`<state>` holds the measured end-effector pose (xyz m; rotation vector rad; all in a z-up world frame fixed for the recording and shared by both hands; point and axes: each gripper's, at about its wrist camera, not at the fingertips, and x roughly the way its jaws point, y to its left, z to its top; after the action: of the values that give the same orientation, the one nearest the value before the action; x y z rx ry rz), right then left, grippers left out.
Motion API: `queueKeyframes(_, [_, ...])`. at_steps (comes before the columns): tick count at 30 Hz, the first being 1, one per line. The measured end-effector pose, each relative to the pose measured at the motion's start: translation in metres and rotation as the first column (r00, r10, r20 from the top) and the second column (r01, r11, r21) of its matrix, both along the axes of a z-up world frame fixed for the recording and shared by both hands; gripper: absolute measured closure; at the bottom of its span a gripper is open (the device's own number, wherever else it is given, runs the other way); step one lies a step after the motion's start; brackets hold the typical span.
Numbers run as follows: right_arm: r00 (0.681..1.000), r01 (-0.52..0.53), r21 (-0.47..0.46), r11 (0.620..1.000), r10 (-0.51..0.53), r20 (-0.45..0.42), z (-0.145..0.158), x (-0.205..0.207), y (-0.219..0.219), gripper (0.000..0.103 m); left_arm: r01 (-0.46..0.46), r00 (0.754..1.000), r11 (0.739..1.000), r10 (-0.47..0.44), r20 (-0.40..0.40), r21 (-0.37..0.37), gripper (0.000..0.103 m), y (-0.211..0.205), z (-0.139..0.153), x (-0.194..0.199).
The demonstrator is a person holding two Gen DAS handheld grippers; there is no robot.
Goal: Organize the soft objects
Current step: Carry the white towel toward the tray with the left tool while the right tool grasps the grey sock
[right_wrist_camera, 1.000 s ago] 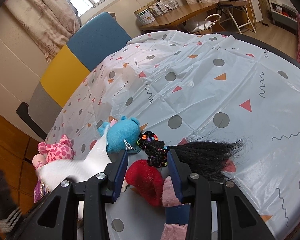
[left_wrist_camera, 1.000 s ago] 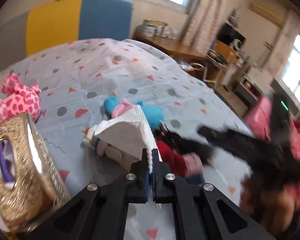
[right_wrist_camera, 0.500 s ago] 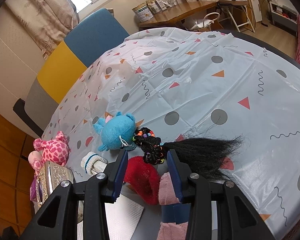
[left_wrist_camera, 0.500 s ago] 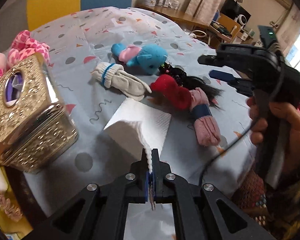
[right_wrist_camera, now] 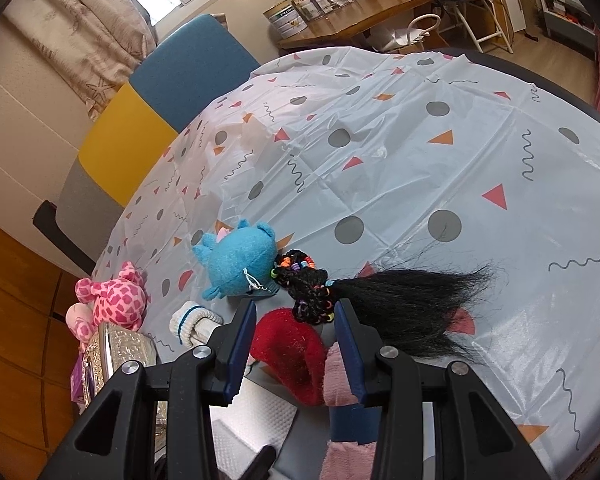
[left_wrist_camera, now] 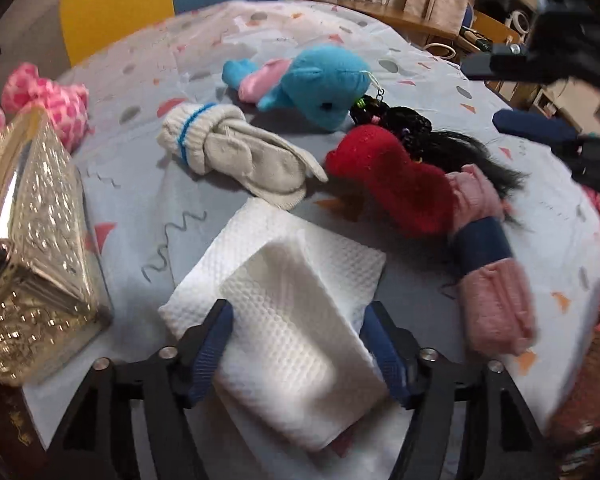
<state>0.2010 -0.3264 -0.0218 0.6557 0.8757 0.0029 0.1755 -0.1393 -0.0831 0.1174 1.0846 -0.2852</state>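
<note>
Counter (right_wrist_camera: 400, 152) carried the soft things. White tissue (left_wrist_camera: 288, 304) lay folded between the released left tongs (left_wrist_camera: 298, 346), untouched by either finger. Right tongs (right_wrist_camera: 296, 344), also spread, hovered over the red sock (right_wrist_camera: 288, 344).

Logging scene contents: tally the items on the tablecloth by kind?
Plush toys: 2 (blue, pink spotted)
Sock bundles: 3 (white, red, pink)
Hairpiece: 1
Tissue: 1
Tissue box: 1
Total: 8

left gripper (left_wrist_camera: 296, 344): jaws spread wide, held low, angled downward.
right gripper (right_wrist_camera: 296, 344): jaws parted, hovering, gripping nothing.
</note>
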Motion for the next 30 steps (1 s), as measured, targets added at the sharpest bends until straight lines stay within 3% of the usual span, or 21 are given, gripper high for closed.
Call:
queueKeyframes(1, [1.0, -0.002, 0.003, 1.0, 0.002, 0.0, 0.0, 0.0, 0.0, 0.062, 0.002, 1.0, 1.0, -0.002, 0.024, 0.022, 0.02, -0.001, -0.003, 0.0])
queueKeyframes(4, [1.0, -0.012, 0.004, 1.0, 0.012, -0.004, 0.0, 0.001, 0.002, 0.062, 0.02, 0.997, 0.998, -0.024, 0.068, 0.059, 0.02, -0.004, -0.01, -0.002])
queueKeyframes(6, [1.0, -0.022, 0.0, 1.0, 0.022, -0.008, -0.001, 0.002, 0.004, 0.062, 0.02, 0.996, 0.999, -0.022, 0.083, 0.031, 0.043, 0.0, -0.012, -0.003])
queueKeyframes(8, [0.999, -0.03, -0.009, 1.0, 0.03, -0.01, -0.001, 0.003, 0.006, 0.062, 0.049, 0.993, 0.998, -0.052, 0.107, 0.03, 0.086, 0.002, -0.009, -0.008])
queueKeyframes(10, [0.999, -0.036, -0.02, 0.999, 0.036, -0.01, -0.001, 0.003, 0.008, 0.062, 0.068, 0.991, 0.997, -0.071, 0.111, 0.033, 0.092, 0.006, -0.007, -0.009])
queueKeyframes(16, [0.996, -0.086, -0.033, 0.996, 0.086, 0.013, 0.002, 0.003, 0.018, 0.062, 0.062, 0.994, 0.998, -0.059, 0.087, -0.025, 0.094, 0.021, -0.003, -0.008])
queueKeyframes(22, [0.97, -0.245, -0.02, 0.969, 0.245, 0.005, -0.003, 0.011, 0.046, 0.062, 0.089, 0.992, 0.995, -0.083, 0.099, -0.048, 0.094, 0.027, 0.007, -0.028])
queueKeyframes(26, [0.956, -0.292, -0.015, 0.956, 0.291, -0.037, -0.014, 0.016, 0.058, 0.063, 0.103, 0.987, 0.992, -0.092, 0.131, -0.077, 0.094, 0.036, 0.028, -0.035])
queueKeyframes(30, [0.955, -0.29, 0.009, 0.957, 0.29, -0.057, -0.02, 0.017, 0.056, 0.063, 0.103, 0.978, 0.986, -0.077, 0.195, -0.128, 0.094, 0.042, 0.067, -0.025])
